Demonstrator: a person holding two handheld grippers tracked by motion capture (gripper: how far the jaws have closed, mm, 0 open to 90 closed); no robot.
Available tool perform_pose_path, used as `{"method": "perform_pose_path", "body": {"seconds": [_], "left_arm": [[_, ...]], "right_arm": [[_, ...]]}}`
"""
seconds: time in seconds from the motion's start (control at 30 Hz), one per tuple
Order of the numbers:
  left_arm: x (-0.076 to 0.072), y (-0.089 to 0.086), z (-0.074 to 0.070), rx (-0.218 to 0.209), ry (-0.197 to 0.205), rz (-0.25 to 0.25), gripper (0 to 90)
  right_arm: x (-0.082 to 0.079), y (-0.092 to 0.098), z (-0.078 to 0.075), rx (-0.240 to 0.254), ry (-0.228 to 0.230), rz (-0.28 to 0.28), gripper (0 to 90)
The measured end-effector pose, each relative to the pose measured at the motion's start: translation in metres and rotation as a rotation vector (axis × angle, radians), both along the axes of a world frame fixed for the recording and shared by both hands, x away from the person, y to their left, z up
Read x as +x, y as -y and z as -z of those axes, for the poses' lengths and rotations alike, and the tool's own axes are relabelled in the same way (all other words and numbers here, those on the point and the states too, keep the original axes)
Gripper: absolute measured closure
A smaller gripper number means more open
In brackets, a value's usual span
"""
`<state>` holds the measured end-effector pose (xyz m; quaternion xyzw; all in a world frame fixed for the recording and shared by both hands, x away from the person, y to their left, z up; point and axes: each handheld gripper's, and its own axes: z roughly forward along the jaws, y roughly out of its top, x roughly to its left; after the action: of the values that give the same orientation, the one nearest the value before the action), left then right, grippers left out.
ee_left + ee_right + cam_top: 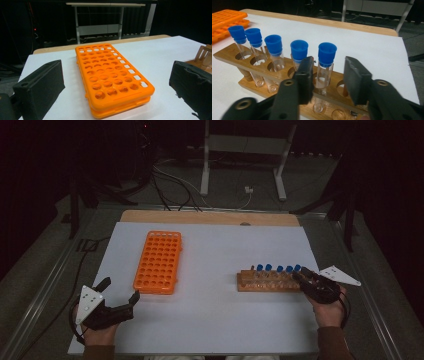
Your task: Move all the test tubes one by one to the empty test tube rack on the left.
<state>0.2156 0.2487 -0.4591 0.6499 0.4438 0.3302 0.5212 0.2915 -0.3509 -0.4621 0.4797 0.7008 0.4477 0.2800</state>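
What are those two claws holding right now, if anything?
Nothing yet. The right gripper straddles a blue-capped tube below its cap, pads not touching; the left gripper is open.

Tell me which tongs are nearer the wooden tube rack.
The right tongs: their jaws flank the end blue-capped tube in the wooden rack. The left tongs sit across the table, near the orange rack.

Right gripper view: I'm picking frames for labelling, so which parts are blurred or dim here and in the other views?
Right gripper view: the jaws look soft, the tubes sharper. High view: dim, dark surroundings, the wooden rack small and murky. Left gripper view: orange rack crisp and evenly lit; dark background.
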Motion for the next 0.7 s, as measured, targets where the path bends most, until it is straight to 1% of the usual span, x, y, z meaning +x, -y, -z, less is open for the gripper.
{"method": "perform_pose_path", "body": {"seconds": [0.23, 0.27, 0.4, 0.53, 0.7], "left_arm": [[-0.0002, 0.0002, 0.0001, -0.001, -0.001, -0.001, 0.4], [-0.0002, 0.0002, 0.0001, -0.001, 0.0, -0.001, 0.4], [-0.0002, 0.0002, 0.0002, -0.003, -0.001, 0.0, 0.4], [-0.0004, 0.0001, 0.0, -0.002, 0.0, 0.0, 0.4], [-0.0005, 0.0003, 0.0, -0.002, 0.0, 0.0, 0.4]], "right_arm": [[0.0058, -0.003, 0.0047, -0.009, -0.016, -0.007, 67.3], [0.0064, -0.0033, 0.0055, -0.003, -0.015, -0.01, 68.3], [0.0076, -0.0049, 0.0061, -0.006, -0.009, -0.005, 70.4], [0.0084, -0.0061, 0.0074, 0.008, -0.004, -0.003, 75.2], [0.0079, -0.0069, 0.0072, 0.011, -0.002, -0.009, 76.6]]}}
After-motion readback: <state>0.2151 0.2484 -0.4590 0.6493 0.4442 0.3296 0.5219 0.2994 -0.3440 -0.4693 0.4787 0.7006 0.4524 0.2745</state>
